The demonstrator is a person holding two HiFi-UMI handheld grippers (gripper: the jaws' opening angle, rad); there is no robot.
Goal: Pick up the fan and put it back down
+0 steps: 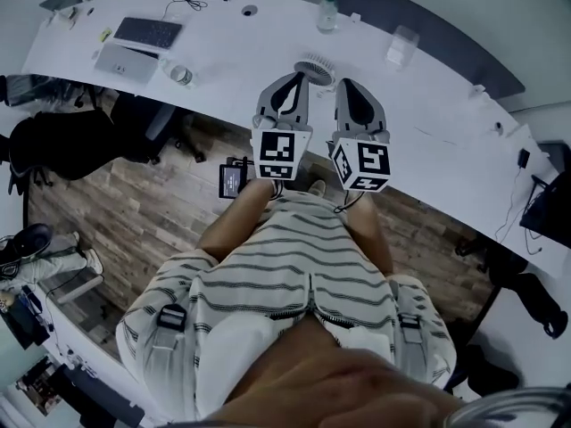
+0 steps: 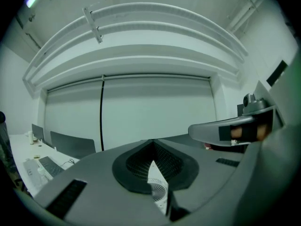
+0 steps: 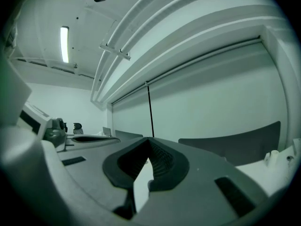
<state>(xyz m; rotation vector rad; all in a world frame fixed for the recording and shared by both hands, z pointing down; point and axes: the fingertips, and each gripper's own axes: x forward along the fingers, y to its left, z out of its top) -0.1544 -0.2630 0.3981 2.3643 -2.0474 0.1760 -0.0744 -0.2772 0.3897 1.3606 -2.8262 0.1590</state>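
- The fan (image 1: 314,68), white and round with its grille facing up, is seen on the near edge of the curved white desk (image 1: 446,123). It stands on the desk, gripped by neither gripper.
- The left gripper (image 1: 293,78) is held level, with its tip just short of the fan. In the left gripper view its jaws (image 2: 152,144) are closed together at the tip with nothing held. Part of the fan's grille (image 2: 158,191) is seen through the slit beneath them.
- The right gripper (image 1: 344,86) is held beside the left one, also level and just short of the fan. In the right gripper view its jaws (image 3: 150,141) are met at the tip and nothing is gripped. A white sliver shows through the slit; what it is cannot be told.
- Black-and-white square markers are carried on the left cube (image 1: 278,152) and the right cube (image 1: 364,163). They are patterns, not letters.
- A keyboard (image 1: 147,32) and a bottle (image 1: 327,13) are noted on the desk, well apart from the fan. Any labels are too small to read.
- A small lit screen (image 1: 232,181) is seen below the desk edge; its text is too small to read.
- Striped shorts (image 1: 285,283) are worn by the person.
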